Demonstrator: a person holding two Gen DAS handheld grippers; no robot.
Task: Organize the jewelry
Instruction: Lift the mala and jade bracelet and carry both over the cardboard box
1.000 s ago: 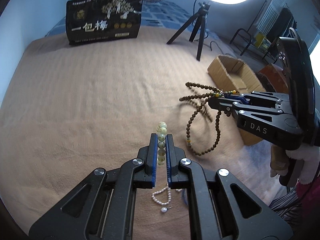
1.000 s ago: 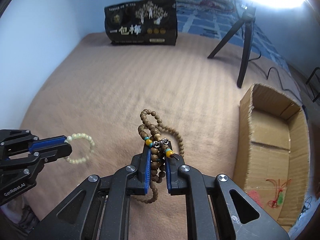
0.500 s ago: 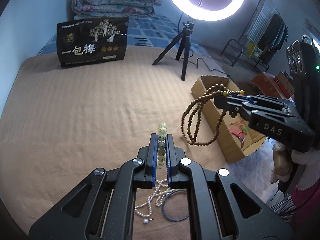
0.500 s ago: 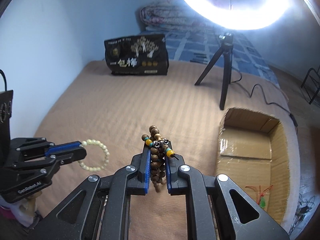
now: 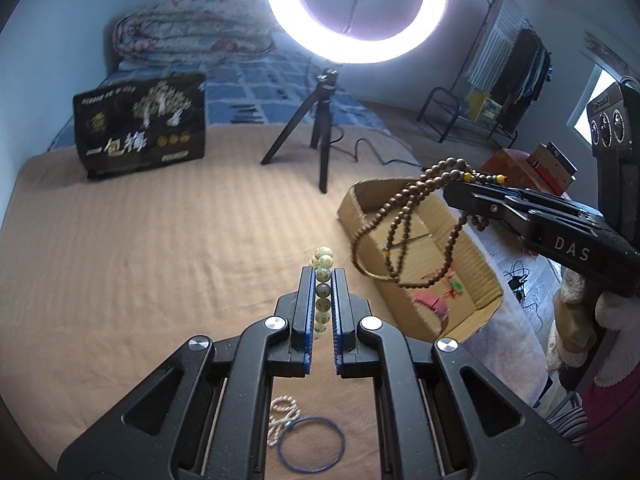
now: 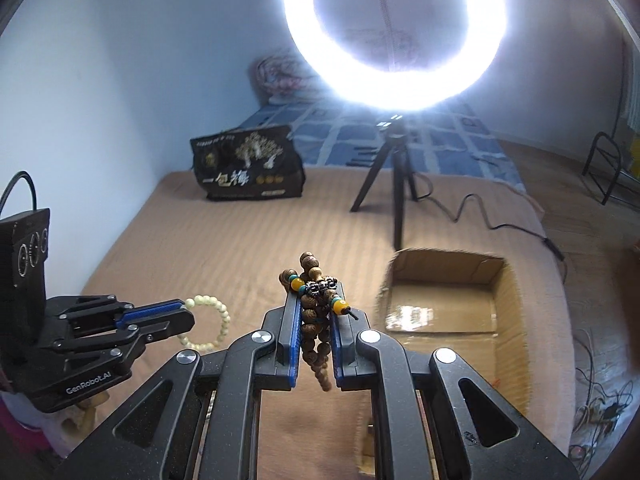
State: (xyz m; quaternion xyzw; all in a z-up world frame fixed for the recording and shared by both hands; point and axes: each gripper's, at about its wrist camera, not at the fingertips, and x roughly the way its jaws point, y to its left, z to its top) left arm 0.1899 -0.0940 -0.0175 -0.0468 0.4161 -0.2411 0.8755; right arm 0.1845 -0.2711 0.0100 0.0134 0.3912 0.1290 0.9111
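Note:
My left gripper (image 5: pixel 323 272) is shut on a pale green bead bracelet (image 5: pixel 322 280), held above the tan bedspread (image 5: pixel 140 260). From the right wrist view the same bracelet (image 6: pixel 212 322) hangs as a loop off the left gripper (image 6: pixel 188 314). My right gripper (image 6: pixel 314 298) is shut on a long brown wooden bead necklace (image 6: pixel 314 312) with yellow and teal beads. In the left wrist view that necklace (image 5: pixel 400 220) dangles in loops from the right gripper (image 5: pixel 450 192) over an open cardboard box (image 5: pixel 472 280). A pearl strand (image 5: pixel 280 416) and a blue bangle (image 5: pixel 312 444) lie on the bedspread below.
The box (image 6: pixel 508 304) sits at the bed's right edge with red and green items (image 5: pixel 436 300) inside. A ring light on a tripod (image 5: pixel 324 132) stands mid-bed. A black printed bag (image 5: pixel 140 136) leans at the far side. A folded quilt (image 5: pixel 188 36) lies beyond.
Both grippers have risen from the bedspread with their bead strings. The brown necklace has come off the surface and now hangs over the box. The pearl strand and blue bangle came into view.

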